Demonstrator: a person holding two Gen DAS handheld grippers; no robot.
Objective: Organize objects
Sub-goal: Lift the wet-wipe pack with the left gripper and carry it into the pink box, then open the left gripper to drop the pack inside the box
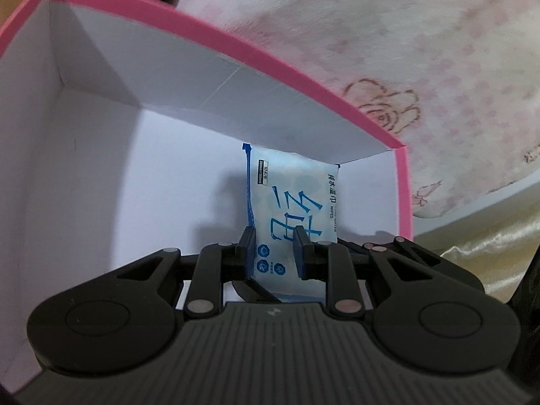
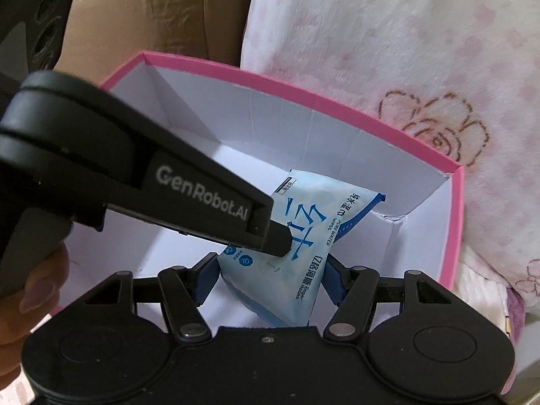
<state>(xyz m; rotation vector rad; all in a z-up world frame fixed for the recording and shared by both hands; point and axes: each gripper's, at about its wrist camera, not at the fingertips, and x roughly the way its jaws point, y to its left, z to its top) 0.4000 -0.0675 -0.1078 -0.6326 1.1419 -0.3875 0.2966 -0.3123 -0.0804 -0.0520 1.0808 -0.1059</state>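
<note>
A pale blue pack of wet wipes with blue lettering stands tilted inside a pink box with white inner walls. My left gripper is down in the box and shut on the pack's near end. In the right wrist view the same pack leans toward the box's right corner, with the left gripper's black finger across it. My right gripper is open, its blue-padded fingers on either side of the pack's lower end, not pressing it.
The pink box sits on a bed with a white and pink flowered blanket. A brown cardboard box stands behind it. Shiny beige fabric lies at the right.
</note>
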